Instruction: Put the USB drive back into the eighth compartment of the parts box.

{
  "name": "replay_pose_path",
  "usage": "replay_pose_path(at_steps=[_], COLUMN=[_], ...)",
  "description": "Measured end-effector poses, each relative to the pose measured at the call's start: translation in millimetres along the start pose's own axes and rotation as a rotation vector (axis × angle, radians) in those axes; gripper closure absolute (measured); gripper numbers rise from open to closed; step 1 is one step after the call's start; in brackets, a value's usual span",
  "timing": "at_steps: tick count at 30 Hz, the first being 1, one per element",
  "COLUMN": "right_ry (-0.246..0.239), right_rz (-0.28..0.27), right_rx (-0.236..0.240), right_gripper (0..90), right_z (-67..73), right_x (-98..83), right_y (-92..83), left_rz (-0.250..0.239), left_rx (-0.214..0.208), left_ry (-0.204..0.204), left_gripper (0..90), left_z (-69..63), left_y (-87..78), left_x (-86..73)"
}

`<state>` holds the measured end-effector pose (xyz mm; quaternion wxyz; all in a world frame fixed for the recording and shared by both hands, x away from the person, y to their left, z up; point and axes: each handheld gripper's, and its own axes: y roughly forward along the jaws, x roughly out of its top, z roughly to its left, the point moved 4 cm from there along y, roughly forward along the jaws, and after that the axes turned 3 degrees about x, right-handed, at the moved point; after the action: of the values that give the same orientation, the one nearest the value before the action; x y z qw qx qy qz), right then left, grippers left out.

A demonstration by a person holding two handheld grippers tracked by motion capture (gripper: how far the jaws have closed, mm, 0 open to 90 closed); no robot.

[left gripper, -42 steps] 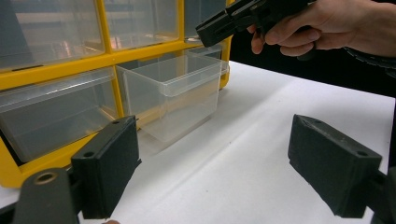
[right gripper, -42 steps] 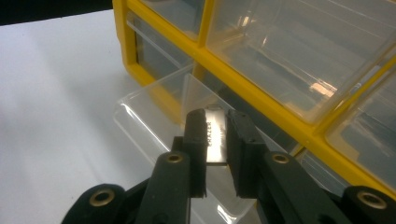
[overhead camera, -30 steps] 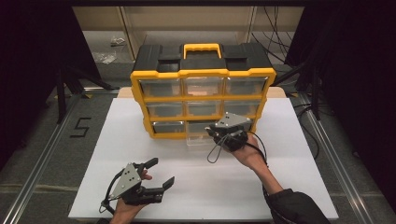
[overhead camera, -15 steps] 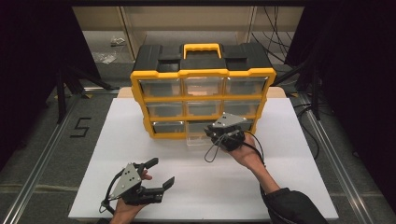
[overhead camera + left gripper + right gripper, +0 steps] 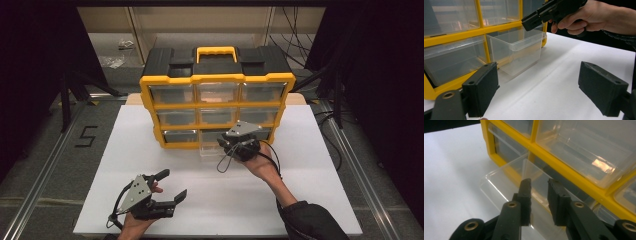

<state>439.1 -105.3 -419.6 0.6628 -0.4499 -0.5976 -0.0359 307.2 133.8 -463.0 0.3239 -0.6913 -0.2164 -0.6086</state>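
Observation:
A yellow and black organizer (image 5: 217,80) with clear drawers stands at the back of the white table (image 5: 300,200). Its bottom middle drawer (image 5: 210,149) (image 5: 516,53) (image 5: 499,182) is pulled out onto the table and looks empty. My right gripper (image 5: 223,144) (image 5: 539,182) (image 5: 531,21) hovers at that drawer's rim. Its jaws have just been opening and now stand a little apart. The drawer's thin clear wall runs up into the gap, and the pads do not press on it. My left gripper (image 5: 175,184) (image 5: 544,82) rests wide open near the table's front left, holding nothing.
The other drawers of the organizer are pushed in. Dark floor with metal rails (image 5: 50,165) flanks the table on both sides. White tabletop lies bare between the two grippers and to the right of the drawer.
The right gripper has crept slightly to the left at the pulled-out drawer. The left gripper and the drawer have stayed where they were.

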Motion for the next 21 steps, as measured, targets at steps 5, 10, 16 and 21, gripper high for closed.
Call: replay_pose_path(at_steps=[5,10,16,21], right_ry=[-0.004,0.001,0.009,0.019], right_rz=[-0.01,-0.011,-0.02,-0.025], right_rx=[0.011,0.013,0.021,0.033], right_gripper=[59.8,49.4,41.6,37.4], right_z=[0.9,2.8,4.4,6.4], right_x=[1.8,4.3,5.6,7.2], right_y=[-2.4,-6.1,-8.7,-10.1], left_rz=[0.0,0.0,0.0,0.0], left_rx=[0.0,0.0,0.0,0.0], left_ry=[0.002,0.002,0.003,0.003], left_gripper=[16.0,16.1,16.1,16.1], left_z=[-0.2,-0.1,-0.3,-0.3], left_y=[-0.1,-0.2,-0.2,-0.2], left_x=[0.1,0.1,0.1,0.1])
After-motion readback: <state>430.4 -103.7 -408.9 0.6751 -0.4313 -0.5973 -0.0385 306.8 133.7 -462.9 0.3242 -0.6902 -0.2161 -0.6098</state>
